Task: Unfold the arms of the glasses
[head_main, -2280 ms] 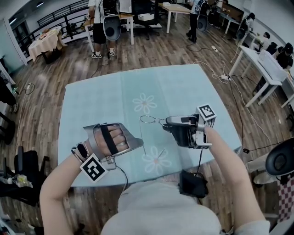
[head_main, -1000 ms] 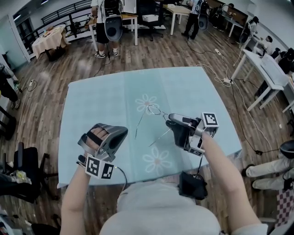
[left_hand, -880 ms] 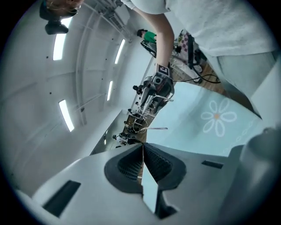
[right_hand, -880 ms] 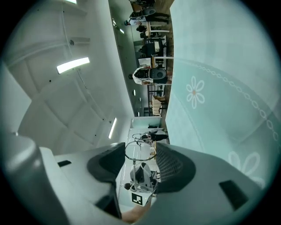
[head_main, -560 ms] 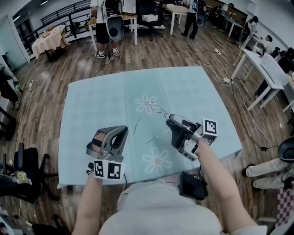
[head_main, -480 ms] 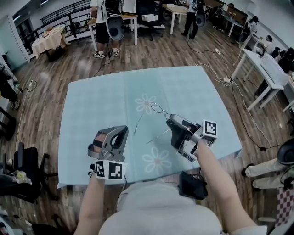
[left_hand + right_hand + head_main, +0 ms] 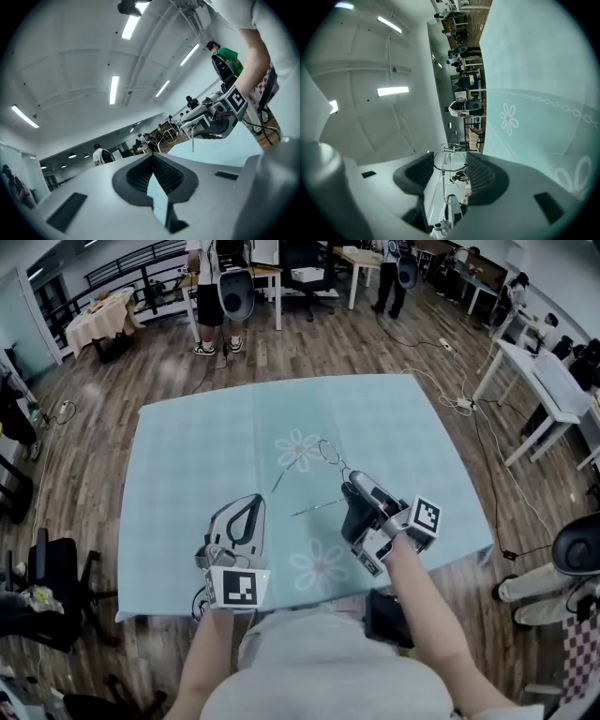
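Right gripper [image 7: 350,484] clamps wire glasses [image 7: 328,452]; its own view alone shows the lens rim [image 7: 450,161] between its jaws. Left gripper [image 7: 247,502] jaws together.

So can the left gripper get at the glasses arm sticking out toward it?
Probably yes: only bare tablecloth lies between the left gripper and that arm; the right gripper holds the glasses. The left jaws are shut and must open first.

Cool, even light falls from long white ceiling strip lamps [image 7: 114,89], which glare in both claw views. The pale blue cloth-covered worktop [image 7: 187,456] carries only faint shadows. Every view bows toward dark, vignetted edges, and the close grey left claw [image 7: 153,161] looks soft.
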Demonstrator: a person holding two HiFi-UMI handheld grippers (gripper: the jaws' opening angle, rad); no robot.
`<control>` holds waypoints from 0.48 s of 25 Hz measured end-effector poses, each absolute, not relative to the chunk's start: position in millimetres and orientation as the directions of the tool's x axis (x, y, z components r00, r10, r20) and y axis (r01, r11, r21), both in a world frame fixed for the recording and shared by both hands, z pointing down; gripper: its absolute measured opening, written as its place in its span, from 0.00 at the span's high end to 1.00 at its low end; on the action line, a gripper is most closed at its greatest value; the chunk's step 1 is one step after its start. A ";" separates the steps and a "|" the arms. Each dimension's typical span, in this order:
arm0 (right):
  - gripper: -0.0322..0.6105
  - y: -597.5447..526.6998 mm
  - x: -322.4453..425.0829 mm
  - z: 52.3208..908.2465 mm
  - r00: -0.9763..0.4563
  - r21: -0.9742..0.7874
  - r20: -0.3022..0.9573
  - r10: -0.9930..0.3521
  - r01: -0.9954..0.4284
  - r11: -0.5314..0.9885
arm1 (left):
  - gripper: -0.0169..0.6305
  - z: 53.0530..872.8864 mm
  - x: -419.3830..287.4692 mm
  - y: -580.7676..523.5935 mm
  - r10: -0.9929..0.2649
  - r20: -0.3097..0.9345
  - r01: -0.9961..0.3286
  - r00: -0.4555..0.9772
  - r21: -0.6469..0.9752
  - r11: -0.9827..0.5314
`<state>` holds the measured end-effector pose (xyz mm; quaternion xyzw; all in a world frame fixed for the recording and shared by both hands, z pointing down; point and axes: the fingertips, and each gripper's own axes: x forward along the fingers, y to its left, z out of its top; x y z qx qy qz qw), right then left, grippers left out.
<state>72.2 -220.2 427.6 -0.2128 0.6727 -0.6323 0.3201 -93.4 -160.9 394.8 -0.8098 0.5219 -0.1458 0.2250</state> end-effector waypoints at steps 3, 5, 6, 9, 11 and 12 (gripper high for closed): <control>0.60 -219.7 70.8 428.0 -0.683 -0.987 -0.161 -0.712 0.111 0.116 | 0.96 394.0 -93.4 -160.2 -0.912 -0.010 -0.798 0.410 -0.489 -0.353; 0.60 -218.4 71.5 429.3 -0.674 -0.988 -0.156 -0.723 0.097 0.123 | 0.96 392.6 -95.0 -159.1 -0.918 -0.021 -0.824 0.397 -0.449 -0.346; 0.60 -218.1 72.4 429.8 -0.668 -0.988 -0.154 -0.728 0.088 0.127 | 0.96 391.6 -95.9 -159.0 -0.921 -0.028 -0.841 0.388 -0.420 -0.342; 0.60 -219.6 74.2 430.0 -0.651 -0.988 -0.154 -0.743 0.080 0.134 | 0.96 388.5 -98.0 -162.2 -0.929 -0.051 -0.882 0.366 -0.336 -0.329; 0.60 -221.4 71.9 431.2 -0.645 -0.988 -0.152 -0.749 0.082 0.130 | 0.96 386.6 -100.9 -165.3 -0.932 -0.060 -0.895 0.358 -0.306 -0.324; 0.60 -221.9 70.0 431.9 -0.644 -0.988 -0.150 -0.750 0.080 0.129 | 0.96 386.0 -102.4 -166.3 -0.933 -0.062 -0.900 0.355 -0.294 -0.323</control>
